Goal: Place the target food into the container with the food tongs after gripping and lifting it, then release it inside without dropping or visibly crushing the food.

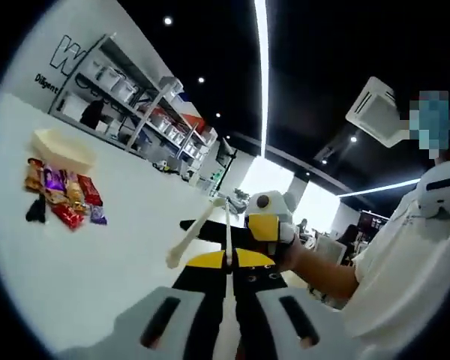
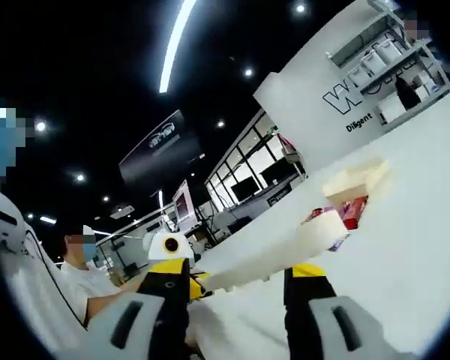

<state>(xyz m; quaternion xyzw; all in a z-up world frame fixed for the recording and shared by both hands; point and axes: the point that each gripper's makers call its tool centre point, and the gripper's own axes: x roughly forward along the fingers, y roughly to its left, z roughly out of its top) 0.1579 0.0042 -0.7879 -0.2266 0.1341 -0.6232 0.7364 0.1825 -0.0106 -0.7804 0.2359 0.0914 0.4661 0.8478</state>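
One cream container sits on the white desk toward its far edge, with a heap of wrapped snacks, roughly seven, lying just beside it. One pair of cream food tongs is clamped between the right gripper jaws, arms spread, lifted clear of the desk. The left gripper jaws stand apart, holding nothing

Black-and-yellow grippers with pale grey fingers; white short sleeve.
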